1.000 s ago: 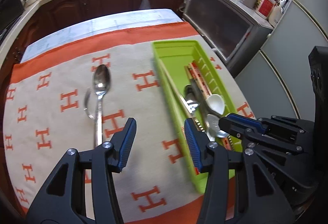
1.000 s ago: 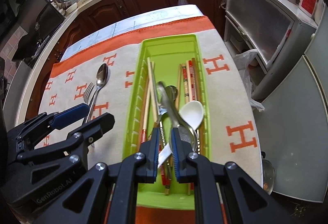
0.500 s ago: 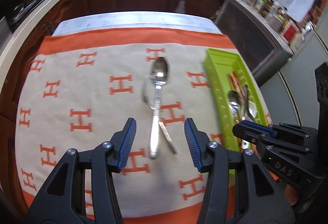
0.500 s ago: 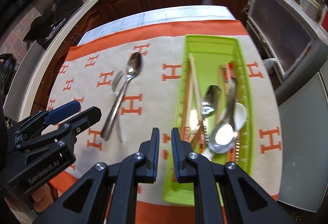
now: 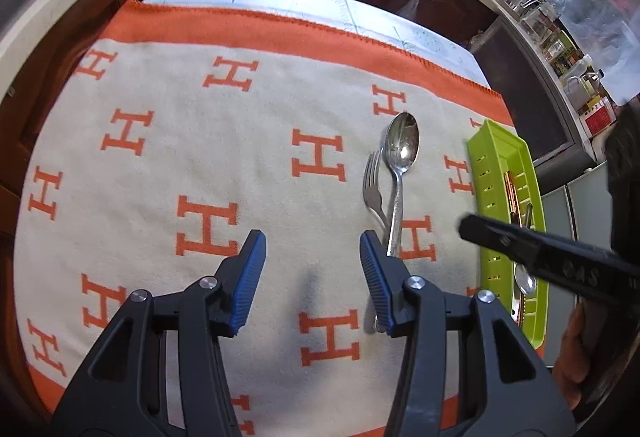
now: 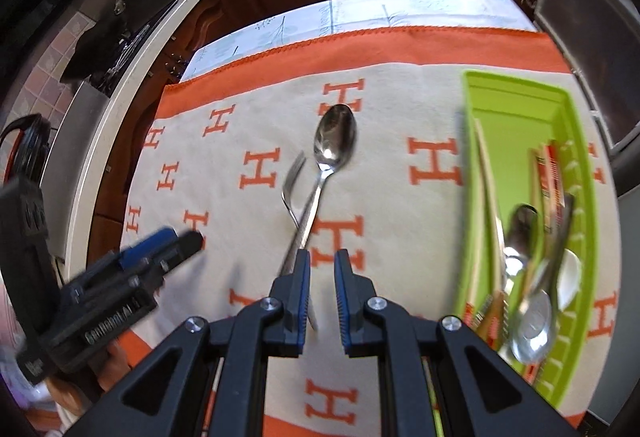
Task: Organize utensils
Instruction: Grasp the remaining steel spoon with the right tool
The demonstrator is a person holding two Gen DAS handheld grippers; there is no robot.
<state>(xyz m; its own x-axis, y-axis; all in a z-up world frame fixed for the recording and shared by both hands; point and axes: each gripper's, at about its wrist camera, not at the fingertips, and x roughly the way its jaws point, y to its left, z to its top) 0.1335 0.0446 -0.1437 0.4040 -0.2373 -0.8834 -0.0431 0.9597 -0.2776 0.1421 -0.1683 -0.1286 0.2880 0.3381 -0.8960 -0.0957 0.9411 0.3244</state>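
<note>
Two black two-finger grippers with blue ribbed pads hang over a cream cloth (image 5: 248, 173) patterned with orange H letters and edged in orange. The left gripper (image 5: 312, 265) sits at the left of the scene, its jaws spread with only bare cloth showing between them; nothing is gripped. In the right wrist view it shows as a blurred dark shape (image 6: 160, 249) at the left edge. Just right of it, a shiny steel spoon (image 5: 400, 165) and a steel fork (image 5: 373, 185) lie on the cloth, their handles crossing, the fork's tines to the left of the spoon's bowl. The lower ends of both handles run behind the left gripper's right finger in the left wrist view. The right gripper (image 6: 322, 289) hovers above those crossed handles, its pads drawn nearly together with a narrow gap, and empty. Farthest right stands a long lime-green plastic tray (image 6: 520, 93) with slotted walls, resting on the cloth. It holds wooden chopsticks (image 6: 486, 181), metal spoons (image 6: 532, 329) and a white ceramic spoon (image 6: 570, 277), blurred in the right wrist view.
</note>
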